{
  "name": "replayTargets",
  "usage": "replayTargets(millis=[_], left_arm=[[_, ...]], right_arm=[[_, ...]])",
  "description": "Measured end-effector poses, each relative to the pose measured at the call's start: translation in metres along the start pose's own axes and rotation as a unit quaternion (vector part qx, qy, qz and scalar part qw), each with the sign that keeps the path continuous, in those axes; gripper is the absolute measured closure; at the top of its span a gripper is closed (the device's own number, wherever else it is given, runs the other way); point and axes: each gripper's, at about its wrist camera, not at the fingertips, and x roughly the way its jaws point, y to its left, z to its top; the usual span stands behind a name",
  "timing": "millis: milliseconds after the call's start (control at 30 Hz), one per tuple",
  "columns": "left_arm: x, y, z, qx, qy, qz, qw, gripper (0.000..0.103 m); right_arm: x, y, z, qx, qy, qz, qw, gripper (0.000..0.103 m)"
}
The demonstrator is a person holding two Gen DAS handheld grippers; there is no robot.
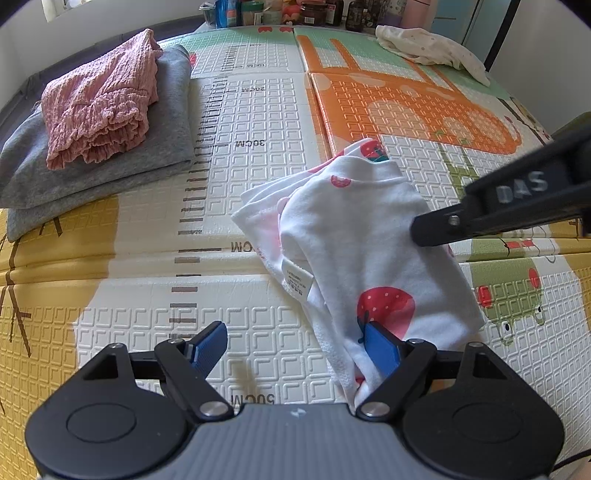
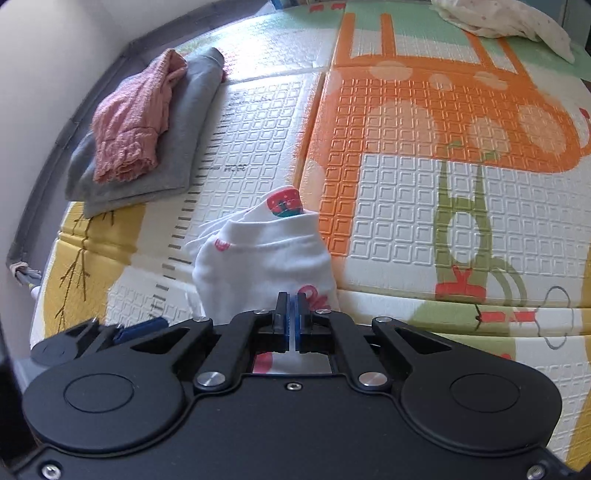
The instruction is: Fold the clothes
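A small white garment [image 1: 351, 236] printed with red strawberries lies bunched on the play mat, its care label showing at its left edge. My left gripper [image 1: 295, 349] is open just in front of it, and its right blue pad [image 1: 382, 350] touches the cloth's near hem. My right gripper [image 1: 417, 230] reaches in from the right and pinches the garment's right side. In the right wrist view that gripper [image 2: 291, 306] is shut on the white garment [image 2: 262, 254], which bulges up ahead of the fingers. A blue pad [image 2: 142, 328] of the left gripper shows at lower left.
A folded pink garment [image 1: 99, 103] rests on a folded grey one [image 1: 170, 122] at the mat's far left. A crumpled cream dotted garment [image 1: 428, 48] lies at the far right. Jars and bottles [image 1: 280, 13] line the back edge. The patterned foam mat [image 1: 258, 110] covers the surface.
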Motion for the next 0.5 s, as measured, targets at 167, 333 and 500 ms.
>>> replayTargets(millis=[167, 333, 500], left_arm=[[0.0, 0.0, -0.001, 0.002, 0.0, -0.002, 1.0, 0.019], [0.0, 0.0, 0.0, 0.004, 0.002, -0.003, 1.0, 0.019], [0.0, 0.0, 0.0, 0.002, 0.002, -0.005, 1.0, 0.018]], right_arm=[[0.019, 0.002, 0.009, 0.009, 0.013, -0.015, 1.0, 0.101], [0.029, 0.004, 0.02, 0.016, 0.017, -0.026, 0.999, 0.103], [0.035, 0.006, 0.032, 0.018, 0.016, -0.03, 0.999, 0.103]])
